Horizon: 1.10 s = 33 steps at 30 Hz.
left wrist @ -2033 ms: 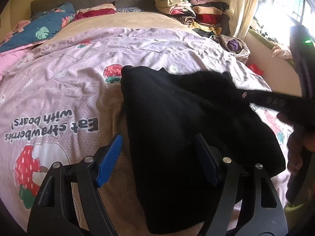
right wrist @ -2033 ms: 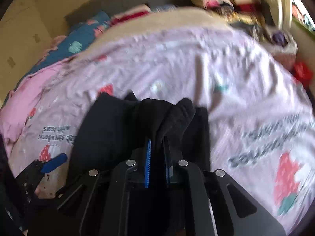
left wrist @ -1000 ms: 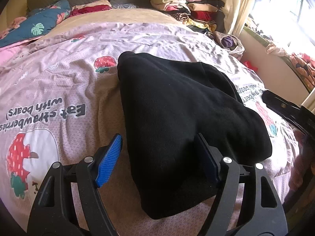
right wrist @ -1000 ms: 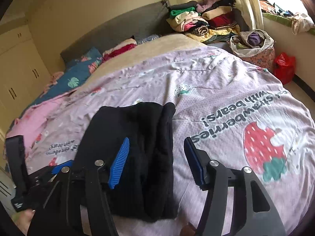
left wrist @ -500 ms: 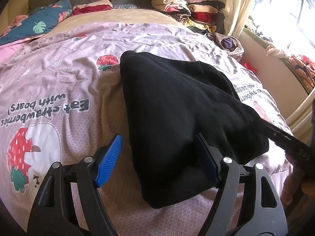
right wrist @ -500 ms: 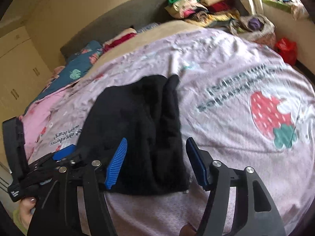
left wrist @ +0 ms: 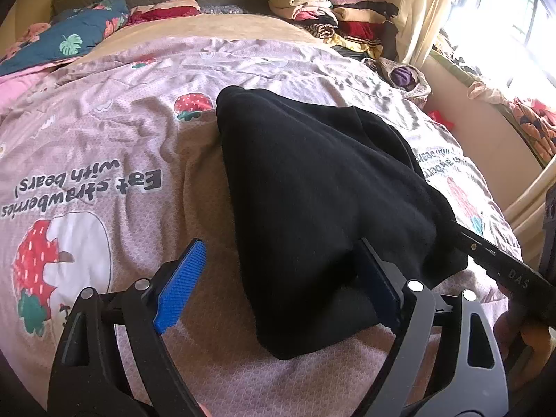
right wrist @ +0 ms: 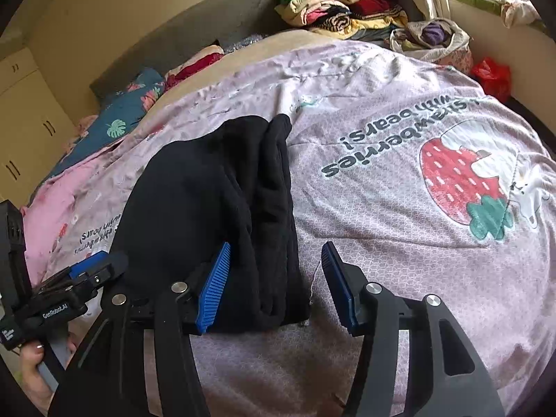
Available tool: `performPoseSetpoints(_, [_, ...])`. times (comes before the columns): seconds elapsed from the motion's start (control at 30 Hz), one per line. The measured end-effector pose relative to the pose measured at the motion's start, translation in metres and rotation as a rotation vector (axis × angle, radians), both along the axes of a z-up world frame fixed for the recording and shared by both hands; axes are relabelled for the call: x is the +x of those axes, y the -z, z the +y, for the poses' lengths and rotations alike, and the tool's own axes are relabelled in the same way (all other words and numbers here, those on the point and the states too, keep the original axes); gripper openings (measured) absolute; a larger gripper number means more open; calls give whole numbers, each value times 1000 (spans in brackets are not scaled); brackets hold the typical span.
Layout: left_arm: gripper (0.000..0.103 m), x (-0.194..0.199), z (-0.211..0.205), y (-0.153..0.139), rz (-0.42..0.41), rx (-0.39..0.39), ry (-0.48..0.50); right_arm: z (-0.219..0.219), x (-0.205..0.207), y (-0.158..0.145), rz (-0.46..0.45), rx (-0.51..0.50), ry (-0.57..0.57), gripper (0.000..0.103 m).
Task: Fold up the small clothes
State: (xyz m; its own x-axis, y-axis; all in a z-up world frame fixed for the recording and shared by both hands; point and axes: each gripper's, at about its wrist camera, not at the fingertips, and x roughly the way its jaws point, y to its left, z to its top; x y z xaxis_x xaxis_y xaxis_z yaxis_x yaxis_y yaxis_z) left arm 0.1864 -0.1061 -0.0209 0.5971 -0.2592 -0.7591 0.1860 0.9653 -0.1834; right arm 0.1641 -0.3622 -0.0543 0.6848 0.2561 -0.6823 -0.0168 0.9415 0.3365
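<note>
Black garment (left wrist: 312, 201): folded, thick matte fleece-like knit, lying mid-bed on bedspread (left wrist: 104, 146); long axis running near-to-far, far end narrower, near edge blunt and rounded. Stacked fold ridges along right side in right wrist view (right wrist: 222, 191).

Left gripper (left wrist: 281, 281): fingers spread and opening, straddling near-left corner, no pinch. Right gripper (right wrist: 278, 285): fingers opening, near-right edge between them, pads not pressing. Both about equally near.

Bedspread: pink-lilac, thin, crinkled, strawberry print. Clothes pile (left wrist: 330, 17) far right.
</note>
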Motion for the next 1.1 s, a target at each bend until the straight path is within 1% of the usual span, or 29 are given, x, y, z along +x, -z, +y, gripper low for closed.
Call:
performPoseSetpoints(0.03, [83,0,1,0,2,0,-1,1,-2,0,-4,-8,4,58])
performPoseSetpoints(0.07, [93,-1,1,0,2,2,-2,1,-4,-1,-6,-13,6,59])
performPoseSetpoints(0.1, [93,-3,1,-1,1,5,-4,1,-5,-1,-9,-16,8,60])
performPoseSetpoints(0.13, [93,-4,2,-1,0,5,-3,1,-7,-2,-17,-20,13,61])
performPoseSetpoints(0.2, [93,-6,3,-2,-1,3,-2,1,-10,-2,-23,-25,19,68])
performPoseSetpoints(0.27, [93,-8,4,-4,-3,5,-4,0,-14,-2,-29,-26,27,69])
performPoseSetpoints(0.6, [93,-17,13,-12,-3,-2,-20,-4,-33,-5,-51,-3,59,88])
performPoseSetpoints(0.7, [94,-22,15,-14,-7,-5,-22,-1,-44,-10,-81,-10,58,89])
performPoseSetpoints(0.73, [94,-23,16,-15,-12,-3,-24,1,-49,-13,-94,-16,61,90])
performPoseSetpoints(0.77, [94,-25,17,-15,-16,-1,-26,3,-53,-15,-108,-23,61,95])
performPoseSetpoints(0.93, [94,-33,22,-19,-24,-5,-28,10,-74,-25,-164,-59,58,97])
performPoseSetpoints(1.1, [94,-49,28,-25,-63,2,-25,16,-96,-31,-211,-74,58,98])
